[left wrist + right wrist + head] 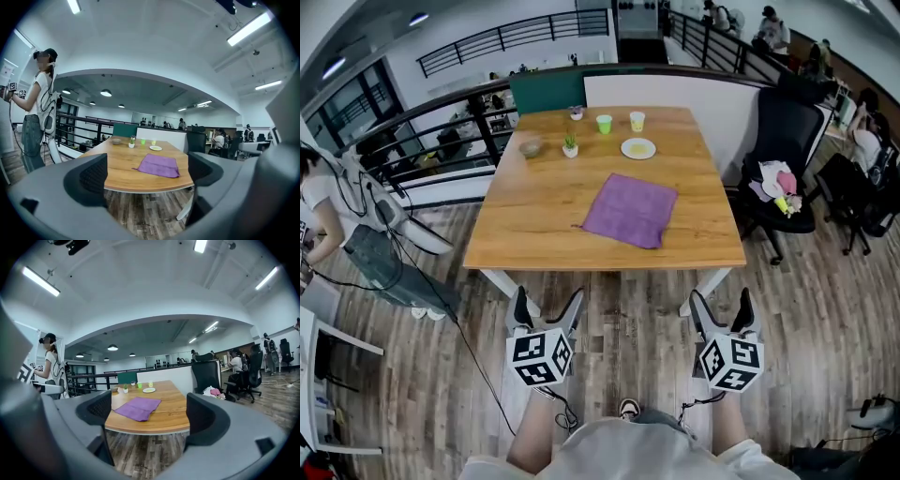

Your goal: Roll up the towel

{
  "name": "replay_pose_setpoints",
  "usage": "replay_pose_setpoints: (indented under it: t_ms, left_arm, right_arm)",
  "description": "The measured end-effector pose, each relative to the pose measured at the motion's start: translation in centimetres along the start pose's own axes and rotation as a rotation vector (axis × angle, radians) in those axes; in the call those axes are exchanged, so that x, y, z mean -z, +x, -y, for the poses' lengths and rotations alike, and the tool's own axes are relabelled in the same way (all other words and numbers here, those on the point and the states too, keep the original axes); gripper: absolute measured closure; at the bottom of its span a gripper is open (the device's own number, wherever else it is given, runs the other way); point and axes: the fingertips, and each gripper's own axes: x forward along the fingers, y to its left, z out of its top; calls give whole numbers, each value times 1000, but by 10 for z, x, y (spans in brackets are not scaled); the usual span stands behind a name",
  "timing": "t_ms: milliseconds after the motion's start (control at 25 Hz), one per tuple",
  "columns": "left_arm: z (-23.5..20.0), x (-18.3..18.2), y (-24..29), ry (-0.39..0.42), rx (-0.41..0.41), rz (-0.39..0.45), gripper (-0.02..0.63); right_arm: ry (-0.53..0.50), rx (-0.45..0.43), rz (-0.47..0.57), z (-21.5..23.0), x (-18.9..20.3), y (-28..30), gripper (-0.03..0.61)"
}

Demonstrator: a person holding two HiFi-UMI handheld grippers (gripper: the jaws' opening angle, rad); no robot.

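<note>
A purple towel (630, 211) lies folded flat on the wooden table (534, 211), right of the middle and toward the near edge; it also shows as the towel (158, 165) and the towel (137, 408) in the gripper views. My left gripper (547, 306) and right gripper (722, 307) hover over the floor short of the table's near edge, both open with nothing between the jaws. Through the left gripper (146, 176) and the right gripper (149, 412) I see the table ahead.
At the table's far end stand a small plate (638, 147), two cups (604, 123), a little potted plant (570, 145) and a bowl (531, 146). A black office chair (783, 159) with items on it stands right of the table. A person (321, 211) stands at left.
</note>
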Motion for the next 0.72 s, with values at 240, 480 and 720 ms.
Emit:
replay_pose_setpoints:
  t_ms: [240,480,720]
  left_arm:
    - [7,-4,39,2,7,5,80]
    - [-2,-7,82,9,10,-2,80]
    - [-14,-15,146,13,48,-9,80]
  right_arm:
    - [-3,7,4,18,-6,38,86]
    - [-2,0,-24,18,3,79,94]
    - [-2,33,-24,18,1,132,94]
